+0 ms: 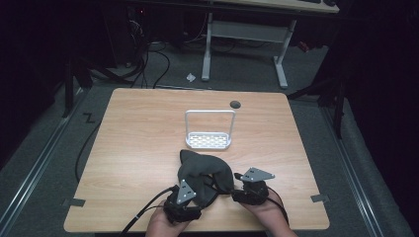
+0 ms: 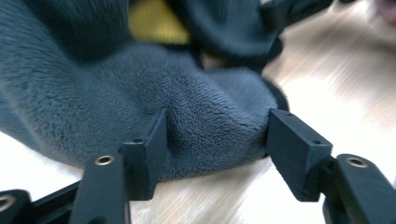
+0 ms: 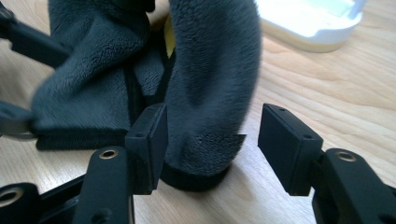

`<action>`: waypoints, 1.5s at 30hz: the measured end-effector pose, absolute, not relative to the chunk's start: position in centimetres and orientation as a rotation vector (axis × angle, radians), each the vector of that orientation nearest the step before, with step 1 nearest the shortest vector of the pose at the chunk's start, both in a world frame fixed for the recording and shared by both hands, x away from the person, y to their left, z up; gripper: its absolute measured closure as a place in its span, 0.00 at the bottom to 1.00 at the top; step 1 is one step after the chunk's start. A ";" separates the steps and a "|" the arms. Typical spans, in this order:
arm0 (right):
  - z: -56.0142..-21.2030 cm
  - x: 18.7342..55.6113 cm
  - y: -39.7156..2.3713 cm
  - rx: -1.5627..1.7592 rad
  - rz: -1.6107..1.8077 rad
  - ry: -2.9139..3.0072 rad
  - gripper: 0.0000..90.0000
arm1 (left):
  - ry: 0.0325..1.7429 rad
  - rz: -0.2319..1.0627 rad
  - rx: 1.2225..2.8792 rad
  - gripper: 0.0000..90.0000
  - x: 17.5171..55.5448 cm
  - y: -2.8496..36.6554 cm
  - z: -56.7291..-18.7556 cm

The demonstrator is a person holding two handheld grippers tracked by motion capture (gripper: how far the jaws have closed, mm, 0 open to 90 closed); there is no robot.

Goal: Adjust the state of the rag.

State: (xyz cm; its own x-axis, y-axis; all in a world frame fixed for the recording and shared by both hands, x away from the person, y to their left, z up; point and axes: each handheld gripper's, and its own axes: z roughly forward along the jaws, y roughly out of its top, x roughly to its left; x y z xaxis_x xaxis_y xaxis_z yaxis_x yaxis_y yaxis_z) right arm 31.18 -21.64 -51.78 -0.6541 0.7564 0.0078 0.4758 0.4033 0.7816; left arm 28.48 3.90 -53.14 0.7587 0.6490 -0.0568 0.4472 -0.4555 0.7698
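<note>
A dark grey fleece garment [image 1: 205, 173] lies bunched on the wooden table [image 1: 138, 128] near its front edge. A yellow patch [image 2: 154, 23] shows inside it. My left gripper [image 1: 197, 183] comes at it from the near left. In the left gripper view a soft fold of the fleece [image 2: 140, 84] fills the gap of my left gripper [image 2: 217, 140], whose jaws stand wide. My right gripper [image 1: 233, 190] is at the garment's right side. In the right gripper view a hemmed tube of fleece [image 3: 210, 70] stands inside my right gripper [image 3: 212, 135], with a gap to the right pad.
A white rack [image 1: 210, 112] with a tall hoop handle stands mid-table behind the garment, and its base [image 3: 313, 23] is just beyond the fleece. A dark round grommet [image 1: 235, 104] sits near the table's far edge. Cables trail off the front edge.
</note>
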 end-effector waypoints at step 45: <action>-48.8 31.8 -27.1 1.159 1.182 2.123 0.92 | 1.093 0.196 1.803 0.78 32.4 18.3 -51.7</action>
State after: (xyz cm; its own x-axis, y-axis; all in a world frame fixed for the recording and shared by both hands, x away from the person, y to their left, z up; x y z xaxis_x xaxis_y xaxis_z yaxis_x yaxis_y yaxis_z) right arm 31.80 -27.09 -48.80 -0.5483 0.8361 0.0165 0.4546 0.2815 0.8450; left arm 32.44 18.29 -51.68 0.5823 0.7470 -0.3207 0.5885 -0.1152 0.8002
